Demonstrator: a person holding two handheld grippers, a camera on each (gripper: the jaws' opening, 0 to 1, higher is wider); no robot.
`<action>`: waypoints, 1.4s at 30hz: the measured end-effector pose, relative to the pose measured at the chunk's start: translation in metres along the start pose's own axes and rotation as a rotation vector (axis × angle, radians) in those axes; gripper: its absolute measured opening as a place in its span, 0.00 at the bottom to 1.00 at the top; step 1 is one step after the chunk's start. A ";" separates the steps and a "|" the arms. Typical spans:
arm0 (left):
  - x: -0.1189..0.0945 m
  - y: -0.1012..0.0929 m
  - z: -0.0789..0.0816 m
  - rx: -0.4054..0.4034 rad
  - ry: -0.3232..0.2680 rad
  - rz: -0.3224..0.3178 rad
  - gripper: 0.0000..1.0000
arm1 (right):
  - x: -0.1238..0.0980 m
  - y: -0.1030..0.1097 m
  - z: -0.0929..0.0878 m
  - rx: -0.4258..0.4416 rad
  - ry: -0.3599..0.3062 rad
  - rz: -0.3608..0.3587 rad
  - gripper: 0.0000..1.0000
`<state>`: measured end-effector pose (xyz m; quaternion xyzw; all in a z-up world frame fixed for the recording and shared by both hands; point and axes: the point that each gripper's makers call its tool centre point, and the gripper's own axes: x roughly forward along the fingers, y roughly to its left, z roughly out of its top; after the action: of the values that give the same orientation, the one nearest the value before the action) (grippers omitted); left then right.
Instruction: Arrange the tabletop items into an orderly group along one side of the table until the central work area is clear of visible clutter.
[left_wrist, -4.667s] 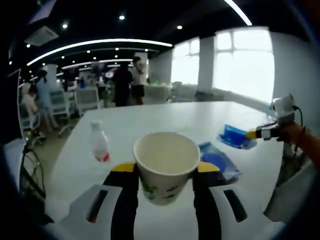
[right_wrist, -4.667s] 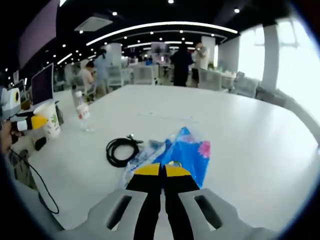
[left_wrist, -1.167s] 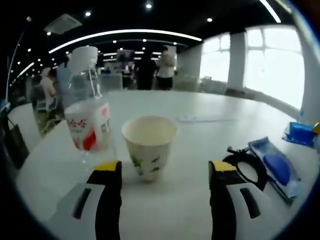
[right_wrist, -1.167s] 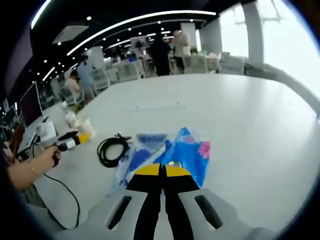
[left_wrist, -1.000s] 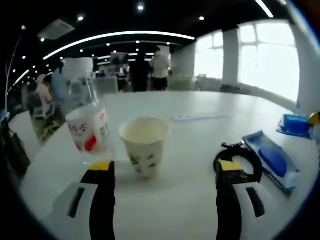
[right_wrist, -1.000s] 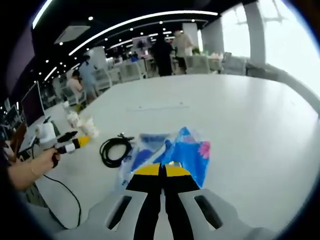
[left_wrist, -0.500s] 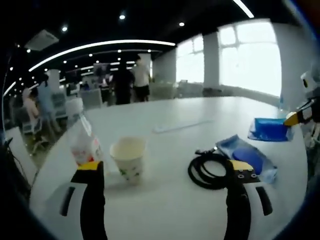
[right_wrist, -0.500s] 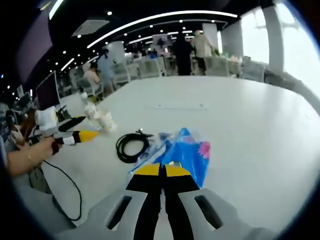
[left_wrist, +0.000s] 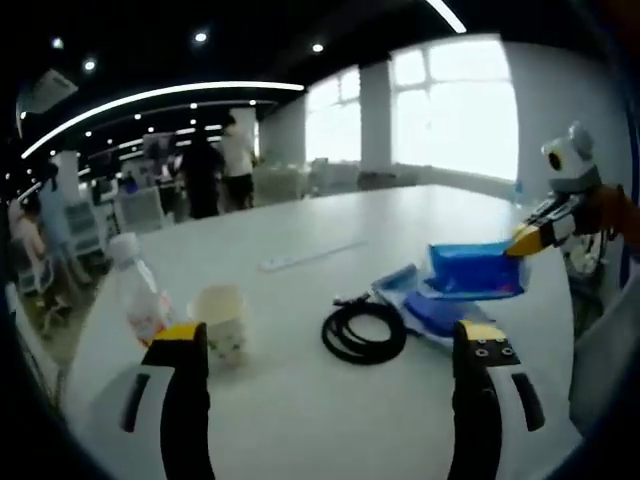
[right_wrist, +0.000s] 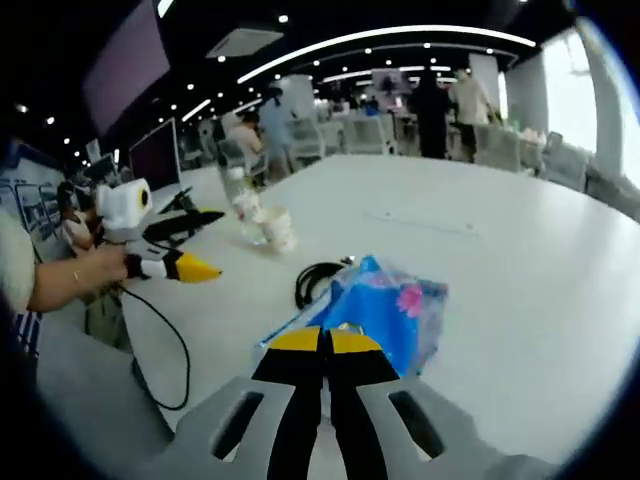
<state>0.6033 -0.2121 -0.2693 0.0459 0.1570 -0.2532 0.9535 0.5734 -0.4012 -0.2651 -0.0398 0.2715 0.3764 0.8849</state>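
A blue bag (right_wrist: 385, 310) is held lifted over the white table (right_wrist: 520, 280), clamped in the right gripper (right_wrist: 322, 345). The left gripper (left_wrist: 330, 345) is spread wide, grasping nothing. A paper cup (left_wrist: 220, 322) is set beside a bottle (left_wrist: 138, 295), near a black cable (left_wrist: 362, 332).

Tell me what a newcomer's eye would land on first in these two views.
Probably the bright blue packet, pinched in the shut right hand-held gripper and held above the white table. Next, the black coiled cable lying mid-table, with another blue pouch beside it. Further off, the paper cup and the water bottle stand side by side near the table's edge, past the open left hand-held gripper.
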 end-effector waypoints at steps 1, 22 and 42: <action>-0.001 -0.004 0.000 0.011 0.005 -0.015 0.99 | 0.000 0.005 0.001 -0.007 -0.002 0.024 0.01; -0.036 -0.046 -0.005 -0.025 0.052 -0.187 0.66 | -0.004 0.123 0.007 -0.321 -0.043 0.486 0.01; -0.055 -0.061 -0.027 -0.079 0.137 -0.253 0.21 | -0.006 0.145 -0.002 -0.399 -0.029 0.580 0.01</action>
<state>0.5202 -0.2350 -0.2774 0.0053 0.2362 -0.3615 0.9019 0.4695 -0.3014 -0.2441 -0.1279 0.1801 0.6581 0.7198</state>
